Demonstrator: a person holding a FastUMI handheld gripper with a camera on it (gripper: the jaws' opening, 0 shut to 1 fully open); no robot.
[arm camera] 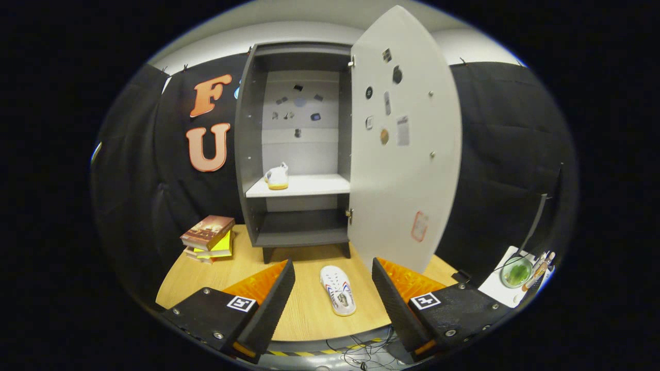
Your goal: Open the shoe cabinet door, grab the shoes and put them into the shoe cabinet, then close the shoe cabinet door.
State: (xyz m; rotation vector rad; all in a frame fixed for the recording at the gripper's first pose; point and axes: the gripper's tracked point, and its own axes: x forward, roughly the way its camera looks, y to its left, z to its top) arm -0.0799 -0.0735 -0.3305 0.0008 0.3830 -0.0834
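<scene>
two shoes sit apart before you: one shoe [337, 289] lies on the wooden table [309, 314] between your gripper [333, 281] fingers, which stand spread wide and grip nothing; the other shoe [277, 176] rests on the pale middle shelf [304, 185] inside the shoe cabinet [299, 149]. its door [405, 149] hangs swung open to the right. a stack of books [209, 238] sits left of the cabinet, and a green bowl [516, 271] on a white sheet sits off to the right.

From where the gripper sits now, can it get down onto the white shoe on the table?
Probably yes: the gripper is open, and the white shoe lies on the table between its fingers, nothing over it. The open cabinet door hangs off to the side.
</scene>
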